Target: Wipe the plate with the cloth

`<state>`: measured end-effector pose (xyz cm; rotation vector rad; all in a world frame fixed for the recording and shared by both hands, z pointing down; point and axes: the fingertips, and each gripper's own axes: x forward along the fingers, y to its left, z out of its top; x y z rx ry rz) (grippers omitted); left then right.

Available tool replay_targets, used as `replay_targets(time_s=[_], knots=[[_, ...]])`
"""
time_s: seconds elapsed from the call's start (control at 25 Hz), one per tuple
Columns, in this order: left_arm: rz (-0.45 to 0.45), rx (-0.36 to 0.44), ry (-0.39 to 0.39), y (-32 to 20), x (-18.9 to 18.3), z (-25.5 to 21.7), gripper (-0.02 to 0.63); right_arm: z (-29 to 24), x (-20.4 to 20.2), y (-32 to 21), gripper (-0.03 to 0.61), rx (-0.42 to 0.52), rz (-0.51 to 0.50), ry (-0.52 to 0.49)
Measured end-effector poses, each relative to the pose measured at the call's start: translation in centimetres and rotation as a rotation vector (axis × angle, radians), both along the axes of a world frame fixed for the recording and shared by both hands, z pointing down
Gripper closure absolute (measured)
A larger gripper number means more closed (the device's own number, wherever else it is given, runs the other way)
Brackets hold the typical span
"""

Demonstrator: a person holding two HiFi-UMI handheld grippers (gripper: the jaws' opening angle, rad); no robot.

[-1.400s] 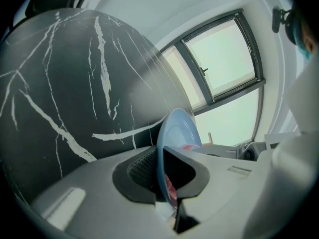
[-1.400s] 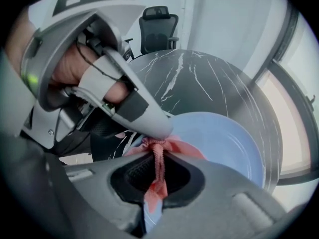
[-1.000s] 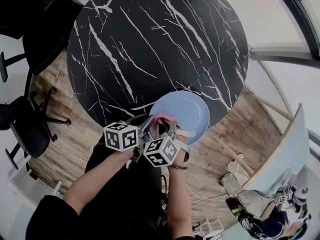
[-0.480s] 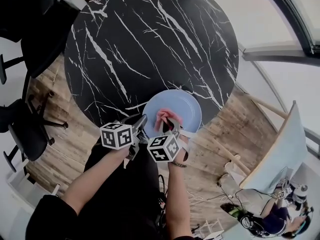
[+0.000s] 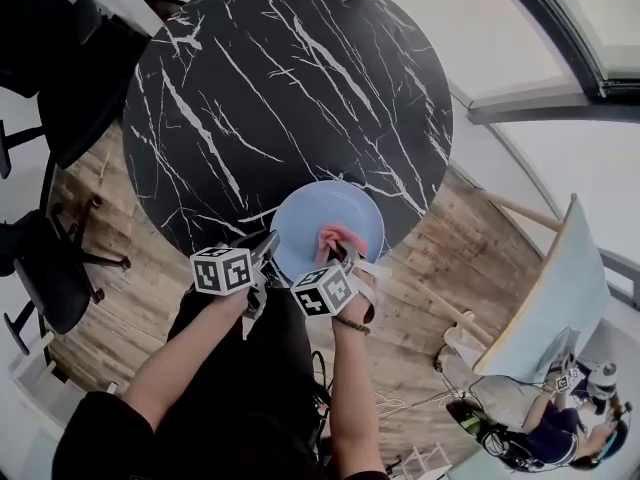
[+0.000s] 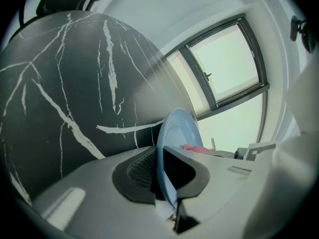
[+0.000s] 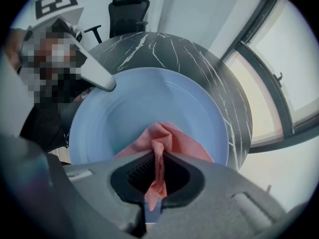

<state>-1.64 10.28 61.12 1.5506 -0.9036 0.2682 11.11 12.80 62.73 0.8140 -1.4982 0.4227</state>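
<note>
A light blue plate point(image 5: 330, 213) is held over the near edge of the round black marble table point(image 5: 280, 88). My left gripper point(image 5: 269, 242) is shut on the plate's left rim; in the left gripper view the plate point(image 6: 175, 128) stands edge-on between the jaws of the left gripper point(image 6: 161, 158). My right gripper point(image 5: 340, 252) is shut on a pink cloth point(image 5: 337, 236) and presses it onto the plate's face. In the right gripper view the cloth point(image 7: 169, 138) runs up between the jaws of the right gripper point(image 7: 159, 157) and bunches on the plate point(image 7: 139, 103).
Black office chairs point(image 5: 45, 268) stand on the wooden floor point(image 5: 110, 198) left of the table. A large window point(image 6: 227, 59) lies beyond the table. A tilted pale board point(image 5: 545, 298) and cabling are on the floor at the right.
The right gripper has slid the pink cloth from the plate's near left rim toward its middle. The left gripper has kept its hold on the rim.
</note>
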Motion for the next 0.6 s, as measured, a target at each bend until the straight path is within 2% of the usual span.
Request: replay_targets(time_s=[0.28, 0.52, 0.6], knots=[[-0.008, 0.008, -0.010, 0.1, -0.1, 0.0, 0.575, 0.2, 2.8, 0.9, 0.563, -0.008, -0.017, 0.090], [-0.028, 0.012, -0.019, 0.2, -0.2, 0.1, 0.576, 0.6, 5.2, 1.7, 0.565, -0.039, -0.067, 0.208], [-0.036, 0.012, -0.016, 0.1, -0.1, 0.1, 0.576, 0.7, 5.6, 1.8, 0.565, -0.051, -0.075, 0.215]])
